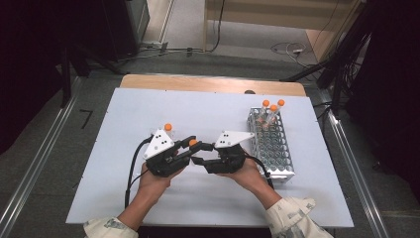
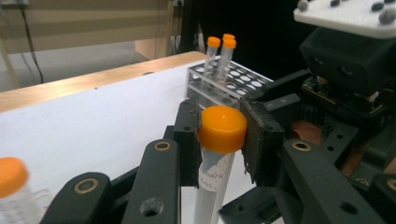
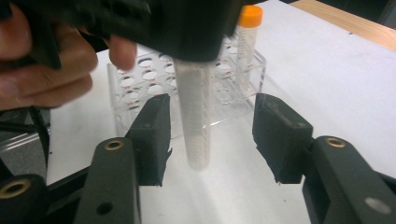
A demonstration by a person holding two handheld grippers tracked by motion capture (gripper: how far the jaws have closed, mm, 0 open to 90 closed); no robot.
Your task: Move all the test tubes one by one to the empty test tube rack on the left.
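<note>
Left gripper [image 2: 219,140] is clamped on the tube's [image 2: 212,172] orange cap, holding it upright over the table between the two hands. Right gripper [image 3: 210,140] stands wide around the clear, labelled body, not touching. Handover looks done; racking is left, with three tubes in the rack [image 1: 277,148] far right.

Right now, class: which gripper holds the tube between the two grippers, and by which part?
The left gripper holds the tube by its orange cap. The right gripper is open around the tube's lower end, pads apart from it.
</note>
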